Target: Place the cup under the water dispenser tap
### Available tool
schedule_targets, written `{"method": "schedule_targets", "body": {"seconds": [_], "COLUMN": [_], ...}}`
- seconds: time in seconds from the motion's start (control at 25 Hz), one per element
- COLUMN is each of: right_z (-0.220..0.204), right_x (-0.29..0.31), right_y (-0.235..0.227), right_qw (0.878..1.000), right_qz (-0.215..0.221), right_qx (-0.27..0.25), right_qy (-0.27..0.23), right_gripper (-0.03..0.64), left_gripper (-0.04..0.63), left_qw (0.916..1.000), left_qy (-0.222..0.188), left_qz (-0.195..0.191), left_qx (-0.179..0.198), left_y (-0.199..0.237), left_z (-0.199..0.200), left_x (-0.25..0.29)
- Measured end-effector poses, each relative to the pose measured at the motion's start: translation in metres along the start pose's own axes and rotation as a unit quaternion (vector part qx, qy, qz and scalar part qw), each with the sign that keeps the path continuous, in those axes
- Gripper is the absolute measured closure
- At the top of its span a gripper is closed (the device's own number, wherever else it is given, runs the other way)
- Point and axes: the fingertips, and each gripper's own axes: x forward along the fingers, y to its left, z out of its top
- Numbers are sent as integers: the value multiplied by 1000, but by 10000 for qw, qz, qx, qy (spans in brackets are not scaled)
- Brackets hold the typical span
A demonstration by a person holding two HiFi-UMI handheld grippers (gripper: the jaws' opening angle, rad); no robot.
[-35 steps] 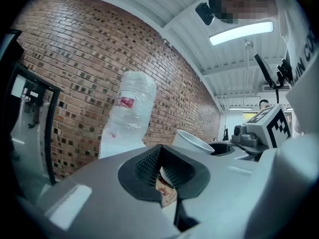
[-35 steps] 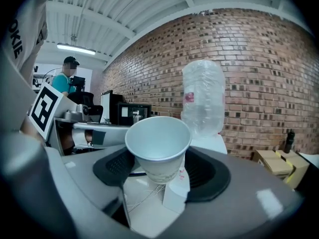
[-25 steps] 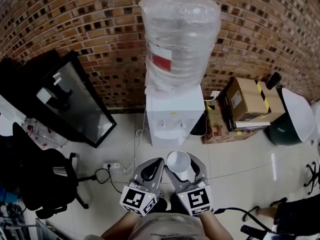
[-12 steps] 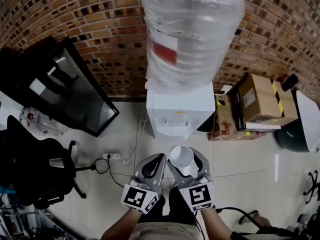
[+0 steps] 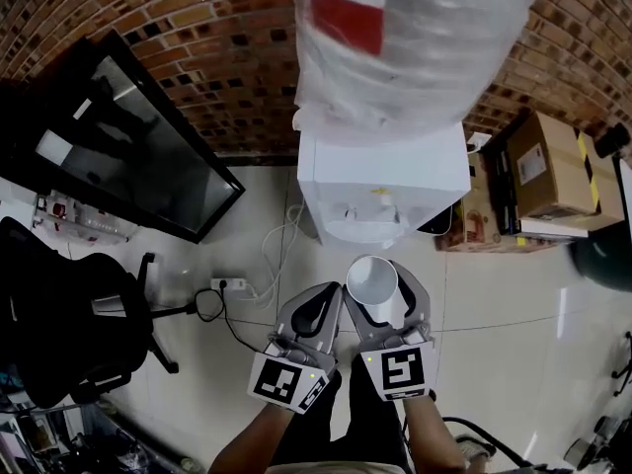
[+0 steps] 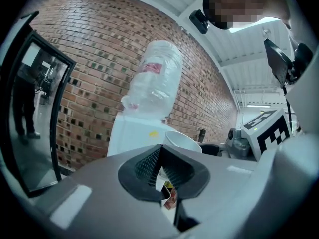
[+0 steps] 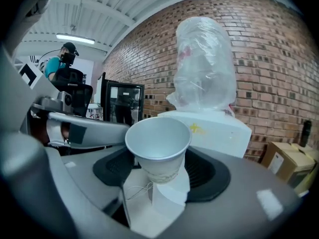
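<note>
A white paper cup [image 5: 372,278] stands upright between the jaws of my right gripper [image 5: 381,292], which is shut on its lower part. In the right gripper view the cup [image 7: 158,147] fills the middle, with the white water dispenser [image 7: 214,127] behind it. The dispenser [image 5: 385,178] stands against the brick wall, and its taps [image 5: 373,206] are just beyond the cup. A plastic-wrapped bottle [image 5: 415,38] sits on top. My left gripper [image 5: 330,302] hangs close to the left of the right one, shut on nothing. From the left gripper view the cup's rim [image 6: 182,142] shows past the closed pads [image 6: 149,166].
A black-framed glass panel [image 5: 128,161] leans on the wall at left. A black office chair [image 5: 69,334] stands below it. A power strip with cables [image 5: 233,286] lies on the tiled floor. Cardboard boxes [image 5: 548,171] are stacked right of the dispenser.
Both grippers have come down and moved toward the dispenser, the right one carrying the cup. The dispenser and its bottle now loom larger in the head view.
</note>
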Motion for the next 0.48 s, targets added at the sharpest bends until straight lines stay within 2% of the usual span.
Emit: {"method": "schedule_targets", "body": {"seconds": [0.24, 0.48], "right_z": [-48, -103], "right_x": [29, 68], "right_y": [-6, -11], "right_qw": [9999, 9996], "right_qz": [-112, -130], "right_qx": [76, 101], "right_qy": [91, 208], "right_gripper": [295, 295], "left_gripper": [603, 603], "left_qw": [9997, 9997], "left_qy": [-114, -124], "left_qz": [196, 215], "left_qx": [-116, 37], "left_y": [30, 51], "left_z": [-35, -75], "left_x": [12, 27]}}
